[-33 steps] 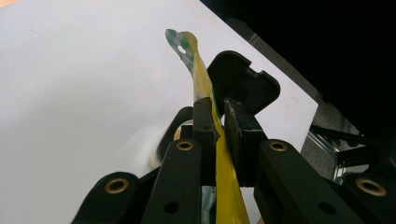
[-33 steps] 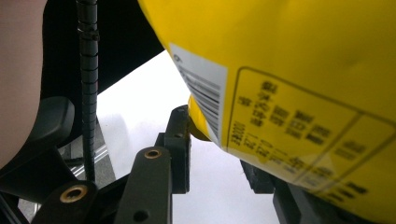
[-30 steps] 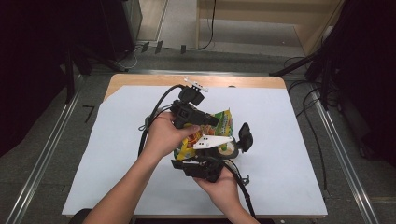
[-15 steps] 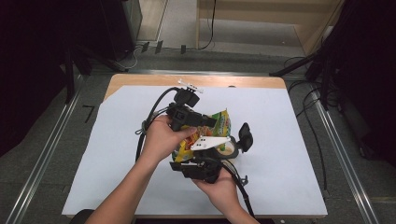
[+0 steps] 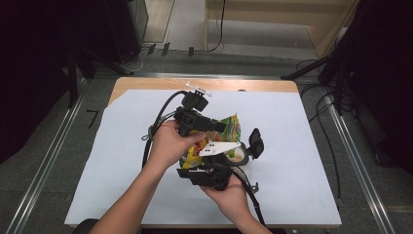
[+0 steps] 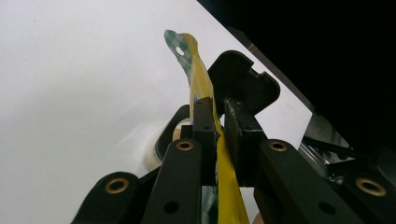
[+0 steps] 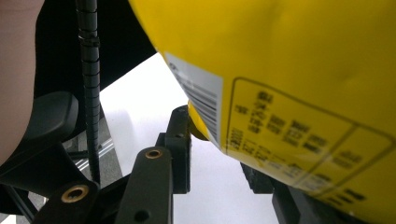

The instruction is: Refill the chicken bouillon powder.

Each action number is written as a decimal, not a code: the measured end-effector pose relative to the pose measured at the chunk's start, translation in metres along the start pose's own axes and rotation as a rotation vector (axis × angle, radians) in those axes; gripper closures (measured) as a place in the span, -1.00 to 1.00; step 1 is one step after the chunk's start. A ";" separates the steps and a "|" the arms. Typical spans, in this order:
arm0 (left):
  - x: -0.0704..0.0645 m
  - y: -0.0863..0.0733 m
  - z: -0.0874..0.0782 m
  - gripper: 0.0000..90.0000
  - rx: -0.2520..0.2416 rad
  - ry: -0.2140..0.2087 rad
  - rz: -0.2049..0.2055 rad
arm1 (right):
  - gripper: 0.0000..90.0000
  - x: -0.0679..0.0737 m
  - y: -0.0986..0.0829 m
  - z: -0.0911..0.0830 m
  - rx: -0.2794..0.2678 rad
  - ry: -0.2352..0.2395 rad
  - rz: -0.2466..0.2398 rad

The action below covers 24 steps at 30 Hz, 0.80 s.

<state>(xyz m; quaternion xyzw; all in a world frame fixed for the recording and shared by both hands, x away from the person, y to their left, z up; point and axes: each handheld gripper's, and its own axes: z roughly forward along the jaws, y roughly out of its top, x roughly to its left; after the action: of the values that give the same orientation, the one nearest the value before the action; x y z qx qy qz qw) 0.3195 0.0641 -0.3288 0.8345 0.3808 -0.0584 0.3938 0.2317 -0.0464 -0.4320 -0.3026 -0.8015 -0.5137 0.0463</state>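
- Centrally, above the white-covered bench [image 5: 302,146], a person held a yellow snack bag [image 5: 229,131] between two hand-held tools.
- The left claw [image 5: 214,126] was pinching the bag's flat upper edge; in the left gripper view its jaws pressed together on the yellow film [image 6: 205,88].
- The right claw [image 5: 219,170] sat at the bag's near, lower end; in the right gripper view its jaws stood apart on either side of the bag's printed back [image 7: 289,93], so I judged it spread, not gripping.
- A roll of tape [image 5: 238,156] lay just right of the bag.
- To do this well, the right claw likely needed to bite the seam squarely before any pulling apart.
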 end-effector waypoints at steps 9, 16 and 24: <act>0.000 0.006 0.003 0.83 0.031 -0.012 0.006 | 0.53 -0.002 0.001 -0.003 -0.013 0.012 0.030; 0.001 0.010 0.007 0.83 0.044 -0.018 0.009 | 0.53 -0.004 0.002 -0.005 -0.011 0.005 0.037; 0.003 0.011 0.009 0.83 0.045 -0.021 0.006 | 0.53 -0.005 0.002 -0.007 -0.004 -0.004 0.034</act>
<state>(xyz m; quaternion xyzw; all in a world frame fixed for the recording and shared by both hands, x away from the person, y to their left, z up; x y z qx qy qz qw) 0.3311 0.0545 -0.3294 0.8437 0.3729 -0.0745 0.3790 0.2349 -0.0536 -0.4294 -0.3171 -0.7953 -0.5140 0.0527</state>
